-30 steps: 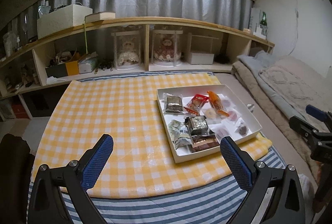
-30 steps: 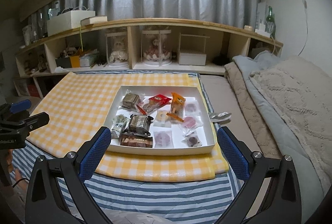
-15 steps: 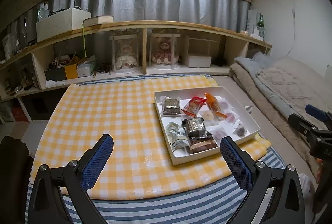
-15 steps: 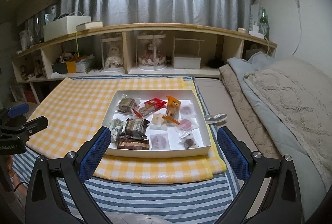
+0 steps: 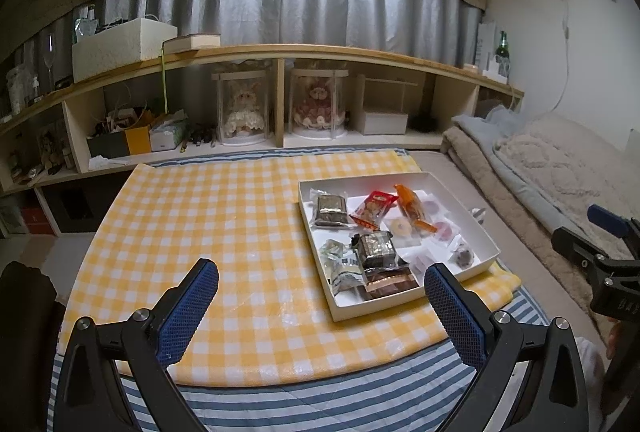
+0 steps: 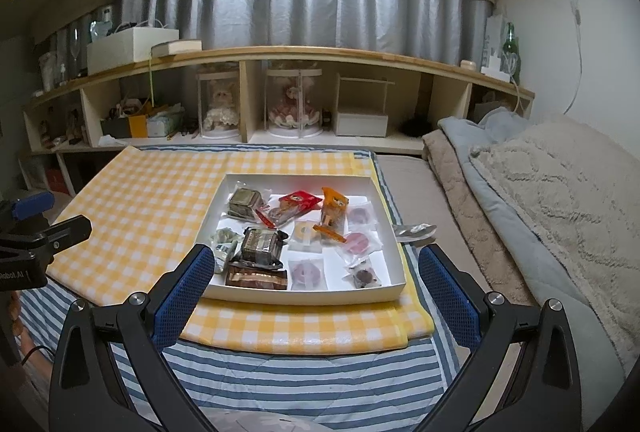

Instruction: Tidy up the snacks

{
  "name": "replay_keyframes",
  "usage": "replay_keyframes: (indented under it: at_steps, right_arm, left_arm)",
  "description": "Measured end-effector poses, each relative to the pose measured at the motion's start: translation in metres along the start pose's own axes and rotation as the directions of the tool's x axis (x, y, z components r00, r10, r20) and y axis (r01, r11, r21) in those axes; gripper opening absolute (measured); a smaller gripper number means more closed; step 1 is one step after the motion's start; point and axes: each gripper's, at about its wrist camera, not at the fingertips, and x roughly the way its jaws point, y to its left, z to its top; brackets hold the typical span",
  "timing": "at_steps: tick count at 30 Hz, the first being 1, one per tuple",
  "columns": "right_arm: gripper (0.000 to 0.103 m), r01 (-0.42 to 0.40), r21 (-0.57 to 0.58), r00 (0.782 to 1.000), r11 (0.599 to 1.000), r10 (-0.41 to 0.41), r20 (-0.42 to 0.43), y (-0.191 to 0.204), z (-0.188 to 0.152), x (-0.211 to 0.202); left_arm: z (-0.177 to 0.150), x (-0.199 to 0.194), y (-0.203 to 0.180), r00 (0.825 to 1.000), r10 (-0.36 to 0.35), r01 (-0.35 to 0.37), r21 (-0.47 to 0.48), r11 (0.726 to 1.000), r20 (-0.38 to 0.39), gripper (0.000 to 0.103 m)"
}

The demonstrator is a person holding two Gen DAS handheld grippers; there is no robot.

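1. Two cloths cover the low surface: a yellow-and-white checked cloth (image 5: 224, 232) lies over a blue-and-white striped quilt (image 6: 304, 384), whose stripes show along the near edge under both grippers.
2. Beyond the cloth, a long wooden shelf unit (image 5: 320, 52) runs across the room in front of grey curtains (image 6: 320, 8); two dolls in clear cases (image 5: 244, 112) stand in its middle bays.
3. Right of the surface lie folded blankets (image 6: 560, 192), beige and pale blue.
4. One shallow white tray (image 6: 300, 297) rests on the checked cloth and holds the wrapped snacks: a red packet (image 6: 298, 202), an orange packet (image 6: 334, 210), a dark foil packet (image 6: 260, 246), a brown bar (image 6: 256, 278) and several clear-wrapped round sweets (image 6: 358, 242).
5. From the right wrist camera, the tray sits ahead of the right gripper (image 6: 312, 292), between the lines of its two fingers, near rim just past the fingertips; its long axis runs roughly crosswise to the jaws.
6. From the left wrist camera, the tray lies ahead and toward the right finger of the left gripper (image 5: 322, 300), turned so its long axis slants away toward the upper left.
7. Both grippers' jaws are spread wide with nothing between the blue pads (image 5: 188, 312).
8. A silvery wrapper (image 6: 414, 231) lies outside the tray, just off its right rim.
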Motion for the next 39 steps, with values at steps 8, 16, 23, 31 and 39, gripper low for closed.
replay_keyframes:
  at_steps: [8, 16, 23, 31, 39]
  right_arm:
    - [0.103, 0.0, -0.001, 1.0, 1.0, 0.0, 0.0, 0.001, 0.0, 0.0]
    - [0.103, -0.002, 0.0, 1.0, 1.0, 0.002, 0.0, 0.0, 0.0, 0.001]
    - [0.103, -0.001, -0.002, 1.0, 1.0, 0.001, 0.001, 0.0, 0.0, 0.001]
    - [0.103, -0.001, -0.003, 1.0, 1.0, 0.001, 0.004, 0.0, 0.001, 0.0]
    - [0.103, -0.001, -0.002, 1.0, 1.0, 0.001, 0.003, 0.001, 0.0, 0.0]
  left_arm:
    - [-0.001, -0.003, -0.002, 1.0, 0.001, -0.001, 0.002, 1.0, 0.006, 0.103]
    - [-0.002, -0.007, -0.005, 1.0, 0.005, -0.005, -0.001, 1.0, 0.008, 0.103]
    - [-0.002, -0.008, -0.007, 1.0, 0.005, -0.005, -0.001, 1.0, 0.01, 0.103]
    - [-0.003, -0.01, -0.011, 1.0, 0.008, -0.008, -0.005, 1.0, 0.013, 0.103]
    - [-0.003, -0.01, -0.011, 1.0, 0.008, -0.008, -0.005, 1.0, 0.015, 0.103]
